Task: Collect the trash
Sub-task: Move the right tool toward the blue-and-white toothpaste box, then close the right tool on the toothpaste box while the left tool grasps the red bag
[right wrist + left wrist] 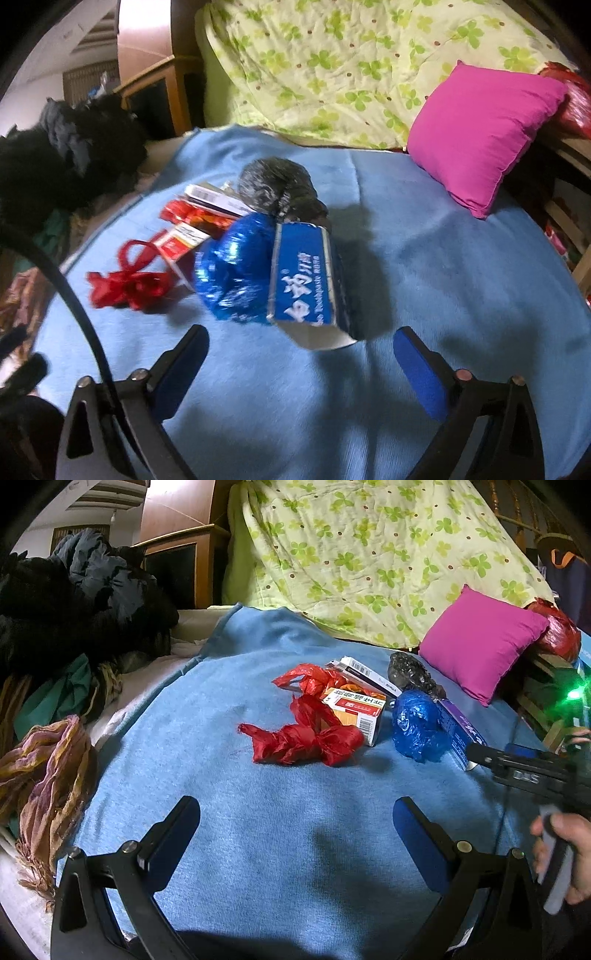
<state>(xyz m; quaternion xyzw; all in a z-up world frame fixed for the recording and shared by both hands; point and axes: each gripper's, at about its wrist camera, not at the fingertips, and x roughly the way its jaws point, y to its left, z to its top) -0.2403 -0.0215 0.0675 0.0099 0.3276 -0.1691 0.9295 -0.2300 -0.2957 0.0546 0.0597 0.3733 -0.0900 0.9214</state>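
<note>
Trash lies in a heap on a blue blanket (258, 849): a crumpled red plastic bag (306, 734), an orange-and-white carton (358, 710), a white flat box (369, 674), a crumpled blue bag (415, 725), a dark bag (413, 675) and a blue toothpaste box (306, 280). My left gripper (295, 827) is open over bare blanket, short of the heap. My right gripper (301, 360) is open too, just in front of the toothpaste box, with nothing between its fingers. In the left wrist view the right tool (532, 771) comes in from the right, held by a hand (565, 856).
A magenta pillow (480, 642) lies at the back right, against a green-patterned quilt (369, 554). Dark clothes (74, 602) and a crumpled scarf (48, 786) pile up on the left. A red bag (557, 631) sits behind the pillow.
</note>
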